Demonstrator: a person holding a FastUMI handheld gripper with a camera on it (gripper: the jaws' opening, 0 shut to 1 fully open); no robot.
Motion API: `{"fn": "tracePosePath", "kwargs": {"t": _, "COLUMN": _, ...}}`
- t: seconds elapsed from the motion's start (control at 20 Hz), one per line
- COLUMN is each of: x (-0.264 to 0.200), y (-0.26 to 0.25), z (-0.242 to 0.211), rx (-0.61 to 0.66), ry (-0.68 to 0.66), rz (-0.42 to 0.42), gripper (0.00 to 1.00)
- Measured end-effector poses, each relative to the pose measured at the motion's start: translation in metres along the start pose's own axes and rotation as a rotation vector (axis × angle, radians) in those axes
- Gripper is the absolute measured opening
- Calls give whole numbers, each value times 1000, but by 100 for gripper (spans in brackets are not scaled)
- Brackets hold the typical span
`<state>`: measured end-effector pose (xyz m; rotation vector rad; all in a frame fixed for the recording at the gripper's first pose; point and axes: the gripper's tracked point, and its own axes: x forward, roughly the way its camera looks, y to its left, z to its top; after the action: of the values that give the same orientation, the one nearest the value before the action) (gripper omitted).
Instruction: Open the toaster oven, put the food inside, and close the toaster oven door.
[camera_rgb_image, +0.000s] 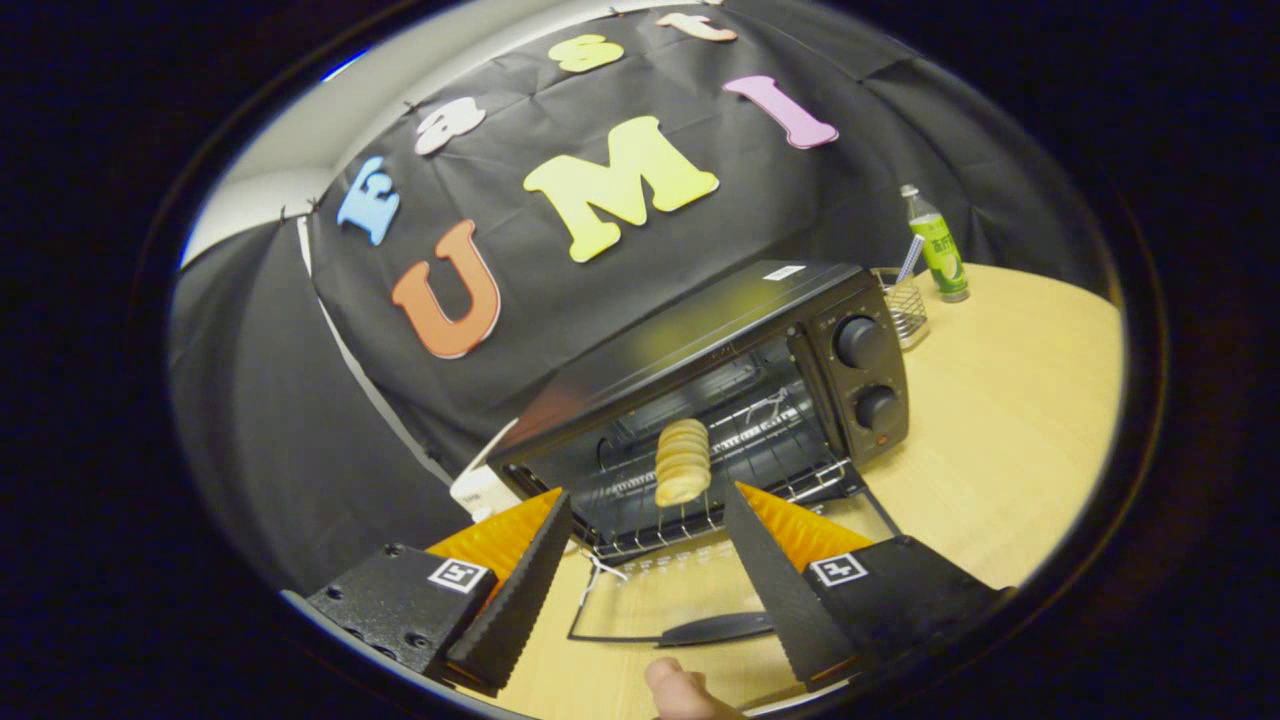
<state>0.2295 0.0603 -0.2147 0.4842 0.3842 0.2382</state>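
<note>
The black toaster oven (700, 330) stands on the wooden table with its glass door (680, 600) folded down flat toward me. A tan, ridged piece of food (683, 462) lies on the wire rack (720, 500) at the oven's mouth. My gripper (645, 500) is open, its two black fingers spread wide either side of the food and just short of the rack, touching nothing. The door's handle (715, 628) lies between the fingers below the food.
Two black knobs (860, 345) sit on the oven's right panel. A wire holder (903, 305) and a green bottle (940, 248) stand behind the oven on the right. A white box (487, 490) lies left of the oven. A fingertip (680, 690) shows under the door.
</note>
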Motion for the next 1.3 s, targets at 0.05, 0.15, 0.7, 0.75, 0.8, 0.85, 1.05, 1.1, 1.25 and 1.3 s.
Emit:
{"fn": "tracePosePath", "kwargs": {"t": 0.05, "x": -6, "y": 2, "z": -6, "rx": -33, "ry": 11, "rz": -17, "gripper": 100}}
{"fn": "tracePosePath", "kwargs": {"t": 0.15, "x": -17, "y": 5, "z": -21, "rx": -114, "ry": 59, "rz": -38, "gripper": 100}}
{"fn": "tracePosePath", "kwargs": {"t": 0.7, "x": -17, "y": -16, "z": -101, "rx": -380, "ry": 239, "rz": -243, "gripper": 100}}
{"fn": "tracePosePath", "kwargs": {"t": 0.75, "x": -15, "y": -20, "z": -106, "rx": -376, "ry": 258, "rz": -254, "gripper": 100}}
{"fn": "tracePosePath", "kwargs": {"t": 0.8, "x": -26, "y": -32, "z": -114, "rx": -369, "ry": 279, "rz": -269, "gripper": 100}}
{"fn": "tracePosePath", "kwargs": {"t": 0.85, "x": -26, "y": -36, "z": -120, "rx": -356, "ry": 304, "rz": -279, "gripper": 100}}
{"fn": "tracePosePath", "kwargs": {"t": 1.05, "x": -10, "y": -48, "z": -138, "rx": -301, "ry": 376, "rz": -330, "gripper": 100}}
{"fn": "tracePosePath", "kwargs": {"t": 1.1, "x": -6, "y": -54, "z": -136, "rx": -314, "ry": 373, "rz": -343, "gripper": 100}}
{"fn": "tracePosePath", "kwargs": {"t": 1.25, "x": -16, "y": -61, "z": -135, "rx": -344, "ry": 385, "rz": -359, "gripper": 100}}
{"fn": "tracePosePath", "kwargs": {"t": 1.3, "x": -14, "y": -61, "z": -138, "rx": -349, "ry": 392, "rz": -362, "gripper": 100}}
